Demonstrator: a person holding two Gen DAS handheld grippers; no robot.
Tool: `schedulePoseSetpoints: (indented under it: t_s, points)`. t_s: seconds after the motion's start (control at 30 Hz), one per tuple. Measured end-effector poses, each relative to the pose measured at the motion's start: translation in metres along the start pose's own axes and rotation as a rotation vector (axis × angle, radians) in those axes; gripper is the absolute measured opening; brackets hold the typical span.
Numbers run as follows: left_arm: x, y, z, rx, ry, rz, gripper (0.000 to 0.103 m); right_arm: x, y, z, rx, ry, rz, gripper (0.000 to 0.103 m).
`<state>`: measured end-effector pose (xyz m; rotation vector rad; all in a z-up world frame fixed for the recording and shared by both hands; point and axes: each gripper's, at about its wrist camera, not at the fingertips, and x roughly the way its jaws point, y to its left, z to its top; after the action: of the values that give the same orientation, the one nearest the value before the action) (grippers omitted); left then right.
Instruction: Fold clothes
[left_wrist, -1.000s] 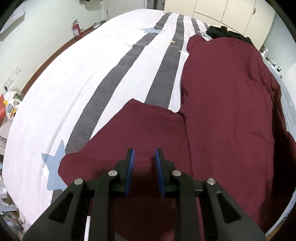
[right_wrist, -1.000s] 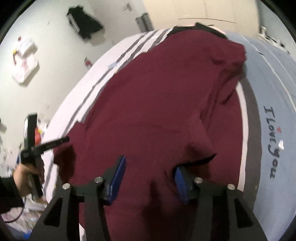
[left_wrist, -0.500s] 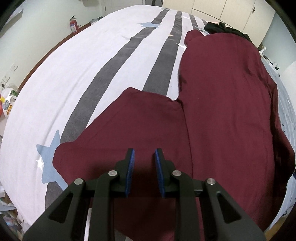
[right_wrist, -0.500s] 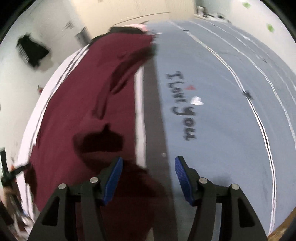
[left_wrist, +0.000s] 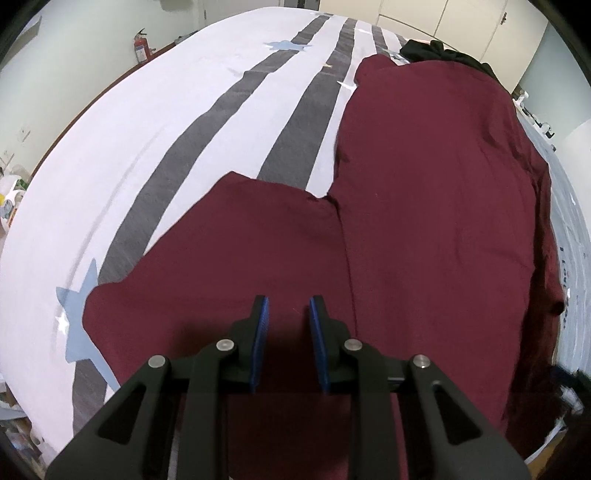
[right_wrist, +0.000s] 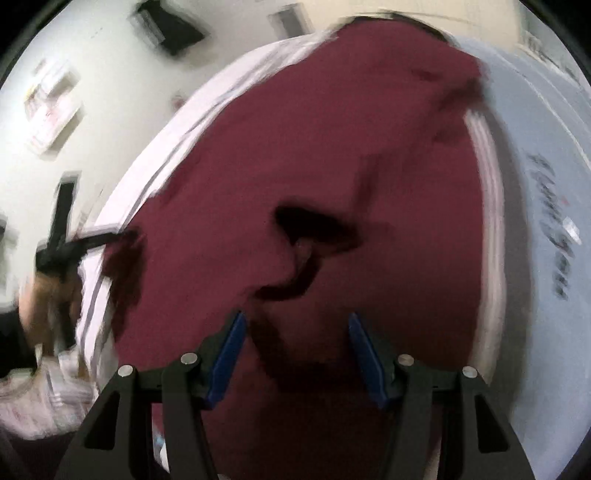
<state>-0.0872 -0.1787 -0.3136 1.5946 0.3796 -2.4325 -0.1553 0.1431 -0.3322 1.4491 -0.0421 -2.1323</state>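
— Which way does the shirt (left_wrist: 424, 206) lie?

— Lengthwise up the bed (left_wrist: 155, 155), along the grey stripes. Its body runs from the near edge towards the far end, where a black garment (left_wrist: 443, 51) sits just past it. One sleeve (left_wrist: 240, 251) sticks out sideways to the left, across the stripes, ending near a blue star (left_wrist: 74, 321).

— And the left gripper (left_wrist: 288, 314)?

— Tilted steeply down over the sleeve's near part. Jaws only a little apart, a narrow gap, nothing between the blue pads (left_wrist: 262, 321). I can't tell whether the tips touch the cloth.

— The right gripper (right_wrist: 295, 332)?

— Also angled down, over the shirt's near end, by the dark neck opening (right_wrist: 306, 236). Jaws about half apart, nothing caught between them. That view is blurred.

— Can you see the hands?

— The left hand (right_wrist: 44, 295), yes, blurred at the left edge of the right view, gripping its handle beside the bed. To the right of the shirt there is grey-blue bedding with dark lettering (right_wrist: 550, 229).
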Motion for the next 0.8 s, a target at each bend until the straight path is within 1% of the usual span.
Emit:
schedulePoseSetpoints:
  t_s: [0.07, 0.17, 0.27, 0.33, 0.37, 0.43, 0.53, 0.67, 0.73, 0.8]
  points:
    - [-0.001, 0.000, -0.001, 0.002, 0.000, -0.004, 0.020, 0.003, 0.008, -0.003, 0.009, 0.010, 0.031, 0.055]
    - [-0.004, 0.000, -0.002, 0.018, -0.007, -0.004, 0.020, -0.004, 0.002, -0.005, 0.042, -0.005, 0.014, 0.055]
    - [-0.005, 0.004, -0.003, 0.021, -0.006, -0.003, 0.020, -0.016, -0.021, -0.009, 0.114, -0.021, -0.050, 0.055]
    - [-0.006, 0.008, -0.004, 0.015, -0.006, 0.000, 0.020, -0.017, -0.039, -0.005, 0.172, -0.029, -0.077, 0.055]
    - [-0.007, 0.009, -0.004, 0.012, -0.006, 0.001, 0.020, -0.017, -0.045, -0.001, 0.189, -0.033, -0.089, 0.055]
    - [-0.009, 0.012, -0.005, 0.008, -0.007, 0.002, 0.020, -0.014, -0.048, 0.012, 0.182, -0.048, -0.110, 0.055]
    - [-0.012, 0.016, -0.006, 0.010, -0.010, -0.001, 0.020, -0.016, -0.034, 0.031, 0.136, -0.084, -0.090, 0.055]
    - [-0.014, 0.025, -0.008, -0.002, -0.008, -0.004, 0.020, -0.021, 0.001, 0.045, 0.063, -0.091, -0.025, 0.055]
    - [-0.016, 0.029, -0.009, -0.012, -0.010, -0.007, 0.020, -0.020, 0.018, 0.048, 0.017, -0.120, -0.077, 0.057]
    - [-0.018, 0.033, -0.009, -0.018, -0.013, -0.012, 0.020, -0.005, 0.018, 0.051, 0.033, -0.117, -0.175, 0.068]
